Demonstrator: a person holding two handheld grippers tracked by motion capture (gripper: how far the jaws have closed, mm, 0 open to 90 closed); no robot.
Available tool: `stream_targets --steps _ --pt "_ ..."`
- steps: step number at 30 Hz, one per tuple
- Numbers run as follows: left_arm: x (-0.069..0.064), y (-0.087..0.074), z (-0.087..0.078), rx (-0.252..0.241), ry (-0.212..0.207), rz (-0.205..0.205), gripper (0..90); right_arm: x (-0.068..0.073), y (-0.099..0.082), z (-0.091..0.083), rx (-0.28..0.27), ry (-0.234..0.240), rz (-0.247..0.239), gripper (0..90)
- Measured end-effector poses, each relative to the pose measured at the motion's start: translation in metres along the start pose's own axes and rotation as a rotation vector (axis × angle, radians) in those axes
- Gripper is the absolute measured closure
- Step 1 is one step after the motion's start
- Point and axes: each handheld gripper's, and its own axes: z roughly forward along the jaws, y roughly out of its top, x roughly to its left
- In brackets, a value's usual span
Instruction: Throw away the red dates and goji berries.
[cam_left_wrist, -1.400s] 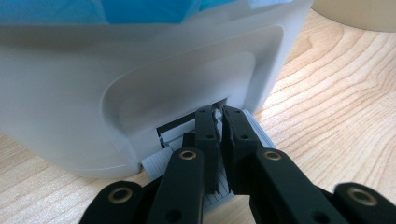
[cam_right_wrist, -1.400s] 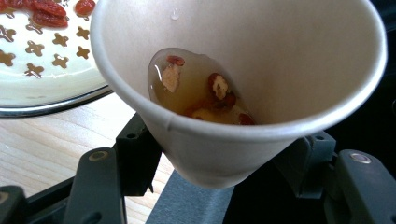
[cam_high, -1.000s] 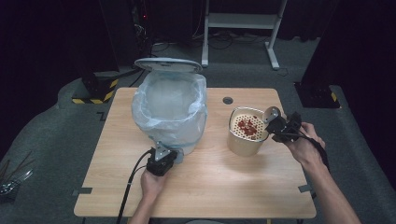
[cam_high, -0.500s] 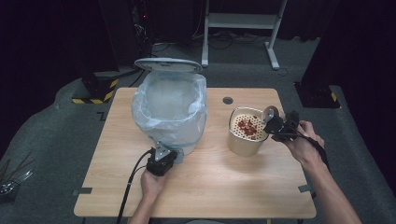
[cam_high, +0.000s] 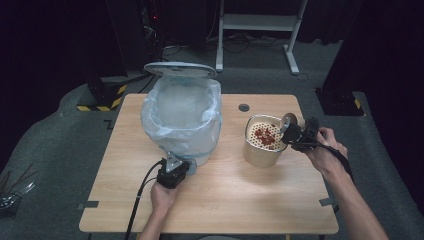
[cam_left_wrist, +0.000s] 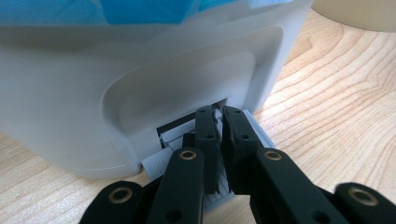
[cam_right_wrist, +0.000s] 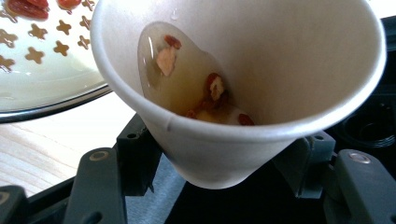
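In the left gripper view the white bin (cam_left_wrist: 140, 88) is cut off by the top and left edges. In the right gripper view the paper cup (cam_right_wrist: 243, 93) hides its own base, and the perforated strainer (cam_right_wrist: 42, 60), upper left, is cropped.

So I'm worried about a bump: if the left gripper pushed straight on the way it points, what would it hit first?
Most likely the white bin itself. The left gripper, jaws shut, already sits at the recess low in its front wall by the pedal; contact is unclear.
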Motion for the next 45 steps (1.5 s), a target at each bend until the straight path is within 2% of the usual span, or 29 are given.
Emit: stream_targets --steps 3,5,6,10,14,18,20,21,23,24,25,27,31,37,45 --pt "0.0 0.0 0.0 0.0 0.0 0.0 85.1 0.001 0.001 0.0 0.007 -0.004 -0.004 37.7" --pt "0.0 0.0 0.0 0.0 0.0 -0.001 85.1 0.001 0.001 0.0 0.007 -0.012 -0.024 37.7" --pt "0.0 0.0 0.0 0.0 0.0 0.0 85.1 0.002 0.001 -0.001 0.011 -0.017 -0.016 37.7" --pt "0.0 0.0 0.0 0.0 0.0 0.0 85.1 0.001 0.003 -0.002 0.013 -0.04 -0.054 37.8" --pt "0.0 0.0 0.0 0.0 -0.001 -0.001 85.1 0.002 0.004 -0.002 0.018 -0.045 -0.062 37.9" --pt "0.0 0.0 0.0 0.0 -0.001 -0.001 85.1 0.002 0.005 -0.001 0.027 -0.059 -0.09 37.9" --pt "0.0 0.0 0.0 0.0 -0.001 -0.001 85.1 0.004 0.005 -0.002 0.035 -0.064 -0.079 37.9" --pt "0.0 0.0 0.0 0.0 -0.001 -0.001 85.1 0.002 0.006 -0.002 0.032 -0.069 -0.112 38.0" --pt "0.0 0.0 0.0 -0.001 -0.001 -0.002 85.1 0.002 0.007 -0.002 0.034 -0.077 -0.133 38.0" --pt "0.0 0.0 0.0 -0.001 -0.001 -0.002 85.1 0.003 0.008 -0.002 0.04 -0.081 -0.123 38.0" --pt "0.0 0.0 0.0 -0.001 -0.001 -0.002 85.1 0.003 0.009 -0.002 0.046 -0.09 -0.148 38.0" --pt "0.0 0.0 0.0 0.0 -0.001 -0.002 85.1 0.004 0.009 -0.002 0.052 -0.095 -0.143 38.0" --pt "0.0 0.0 0.0 -0.001 -0.001 -0.003 85.1 0.004 0.011 0.0 0.063 -0.106 -0.175 38.0" --pt "0.0 0.0 0.0 -0.001 -0.001 -0.003 85.1 0.006 0.011 0.002 0.077 -0.116 -0.187 38.1" --pt "0.0 0.0 0.0 -0.001 -0.001 -0.001 85.1 0.007 0.011 0.003 0.095 -0.151 -0.23 38.2"
